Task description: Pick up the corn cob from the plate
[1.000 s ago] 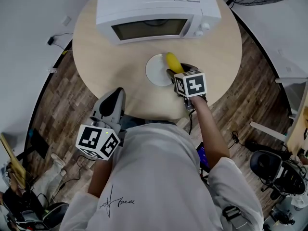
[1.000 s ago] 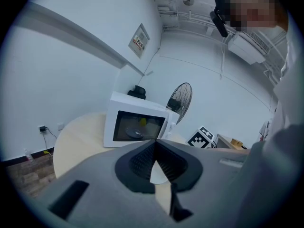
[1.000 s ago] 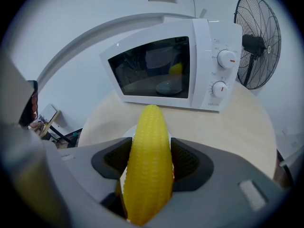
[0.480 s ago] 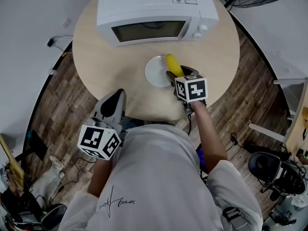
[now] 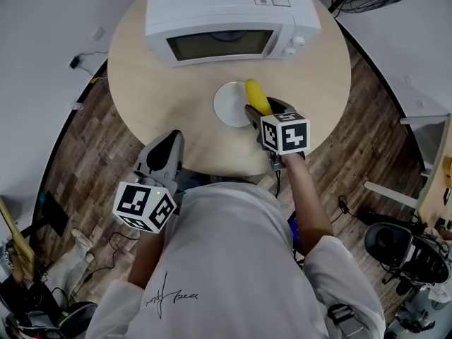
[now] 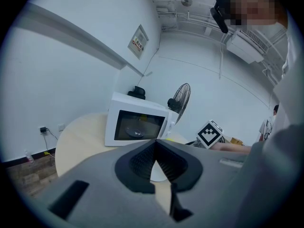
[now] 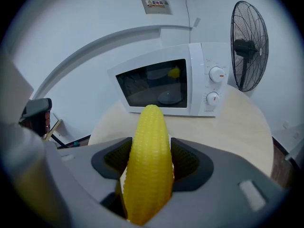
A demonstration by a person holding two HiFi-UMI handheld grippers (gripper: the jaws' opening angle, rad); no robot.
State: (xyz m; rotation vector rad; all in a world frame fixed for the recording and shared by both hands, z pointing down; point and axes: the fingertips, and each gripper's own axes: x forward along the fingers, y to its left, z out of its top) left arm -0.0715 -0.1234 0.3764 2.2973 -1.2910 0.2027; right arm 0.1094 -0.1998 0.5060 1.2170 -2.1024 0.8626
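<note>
A yellow corn cob [image 5: 257,96] sticks out from my right gripper [image 5: 260,109], over the right rim of the white plate [image 5: 230,104] on the round wooden table [image 5: 141,83]. In the right gripper view the corn cob [image 7: 149,163] stands between the two dark pads, which are shut on its sides. My left gripper [image 5: 162,157] hangs near the table's front edge, off to the left. Its jaws [image 6: 156,163] are shut with nothing between them.
A white microwave [image 5: 226,16] with its door closed stands at the back of the table, just beyond the plate. A floor fan [image 7: 249,44] stands to the right behind the table. Wood flooring and cables surround the table.
The right gripper, holding the corn cob, has drifted slightly right and toward me over the plate's rim. The left gripper has stayed put.
</note>
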